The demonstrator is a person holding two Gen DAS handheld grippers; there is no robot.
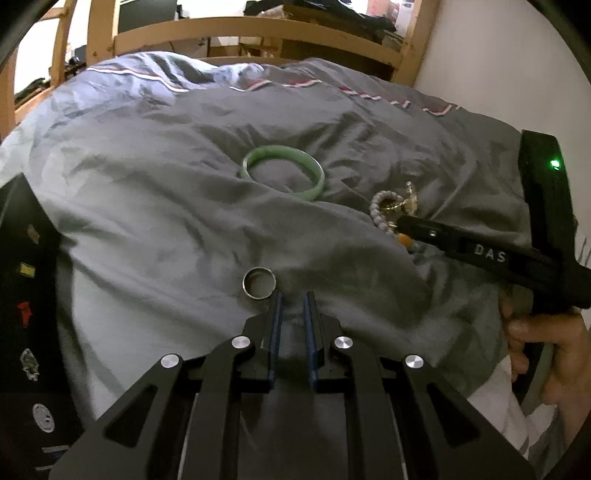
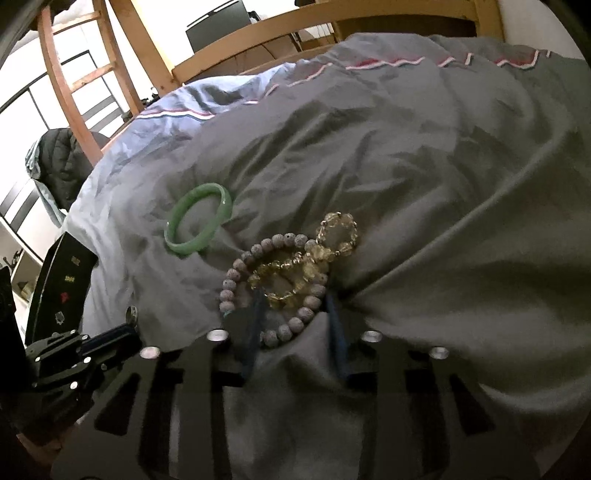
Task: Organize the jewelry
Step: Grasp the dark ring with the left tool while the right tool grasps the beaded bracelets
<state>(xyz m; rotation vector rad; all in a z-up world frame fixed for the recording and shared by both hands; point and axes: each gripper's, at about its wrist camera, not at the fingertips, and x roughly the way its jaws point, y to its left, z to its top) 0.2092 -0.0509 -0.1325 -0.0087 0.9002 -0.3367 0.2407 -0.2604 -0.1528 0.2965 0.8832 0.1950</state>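
Note:
A green jade bangle (image 1: 283,172) lies on the grey duvet (image 1: 166,192); it also shows in the right wrist view (image 2: 199,218). A small metal ring (image 1: 259,282) lies just ahead and left of my left gripper (image 1: 293,297), whose jaws stand slightly apart and empty. A grey bead bracelet (image 2: 255,284) and yellow crystal bracelets (image 2: 295,273) lie piled together on the duvet (image 2: 443,184). My right gripper (image 2: 293,295) is open, its fingers straddling the near part of this pile. The pile shows in the left wrist view (image 1: 391,205), partly hidden by the right gripper's body (image 1: 487,254).
A black jewelry case with pinned items (image 1: 29,332) stands at the left edge of the bed, also in the right wrist view (image 2: 62,280). A wooden bed frame (image 1: 258,33) and ladder (image 2: 74,74) rise behind. A white wall (image 1: 498,55) is at right.

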